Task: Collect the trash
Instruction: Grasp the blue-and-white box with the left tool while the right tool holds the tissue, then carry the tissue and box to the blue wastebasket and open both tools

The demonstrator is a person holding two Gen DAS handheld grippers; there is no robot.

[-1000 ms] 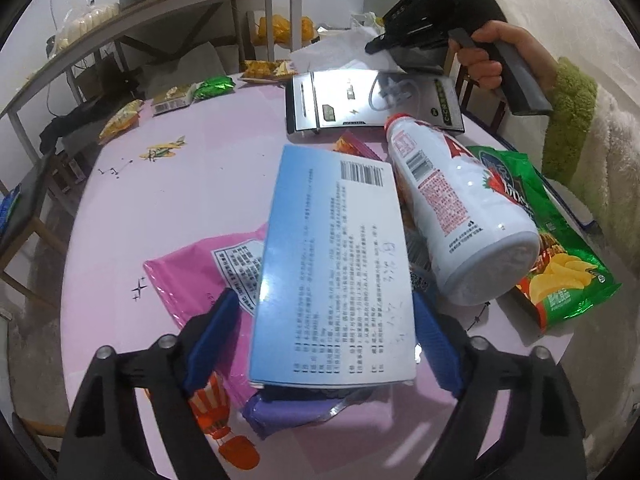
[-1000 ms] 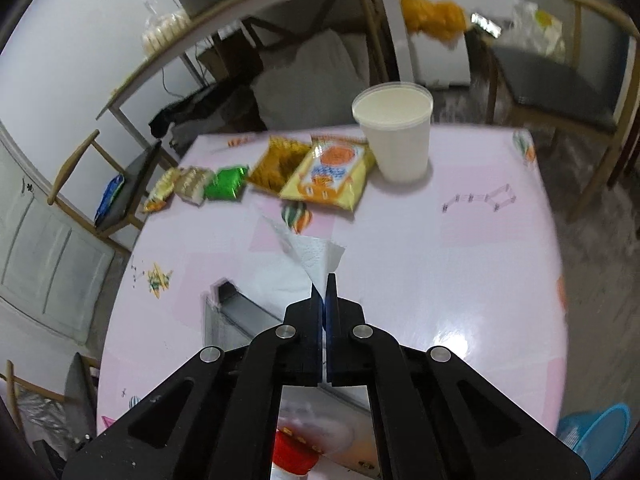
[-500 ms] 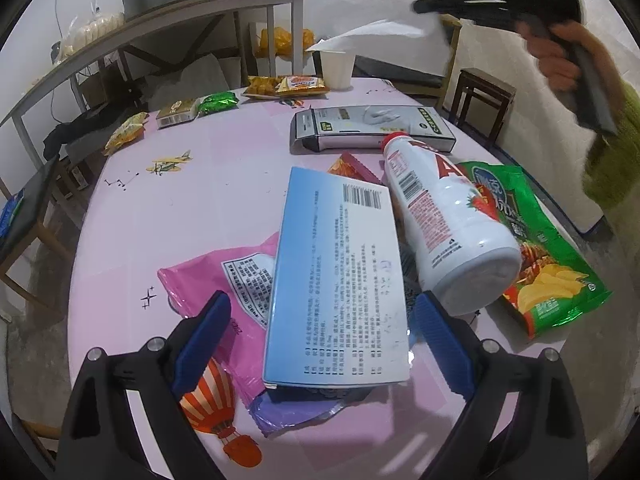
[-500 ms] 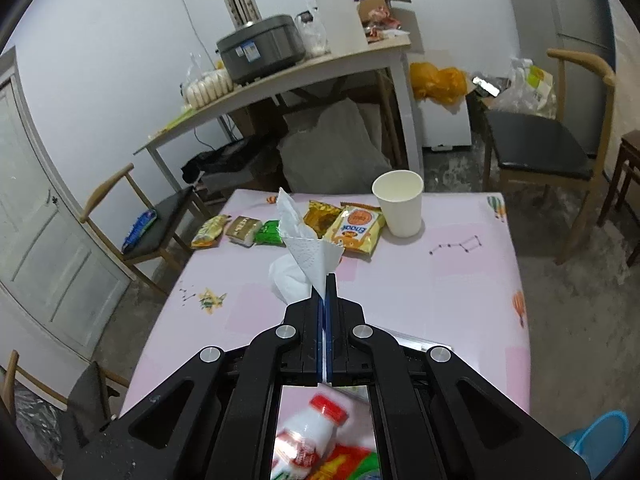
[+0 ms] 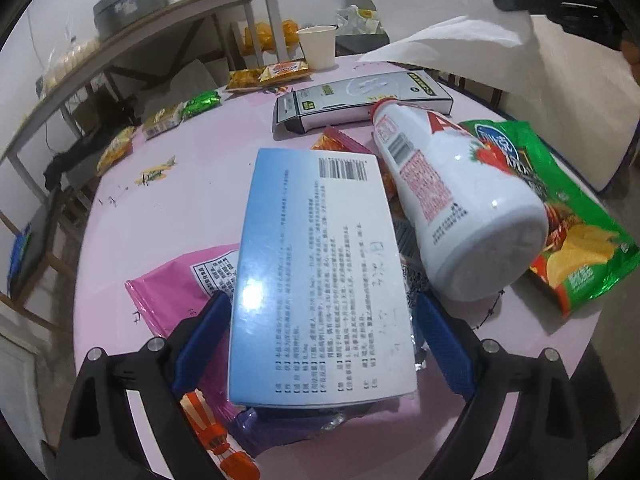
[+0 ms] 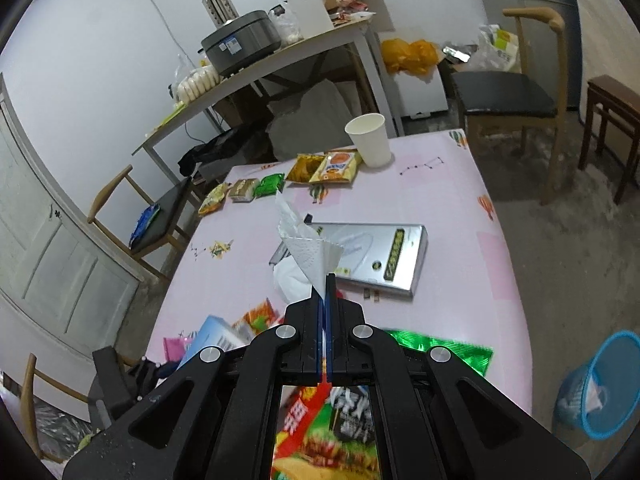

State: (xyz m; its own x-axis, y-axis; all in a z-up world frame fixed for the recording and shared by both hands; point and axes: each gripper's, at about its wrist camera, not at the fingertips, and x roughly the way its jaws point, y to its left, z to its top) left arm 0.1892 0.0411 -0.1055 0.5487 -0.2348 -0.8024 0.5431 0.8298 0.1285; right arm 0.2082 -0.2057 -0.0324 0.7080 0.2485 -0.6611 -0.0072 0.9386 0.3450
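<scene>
- Paper tissue [image 6: 310, 248] is soft, light and tears easily; the right gripper [image 6: 323, 292] pinches its corner above the pink table [image 6: 440, 200].
- Holding the corner works.
- The left gripper [image 5: 320, 320] stands wide around a blue box [image 5: 320, 276].

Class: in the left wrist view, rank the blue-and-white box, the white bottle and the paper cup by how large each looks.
1. blue-and-white box
2. white bottle
3. paper cup

The cup stands farthest from the camera, so its true size is unsure.
</scene>
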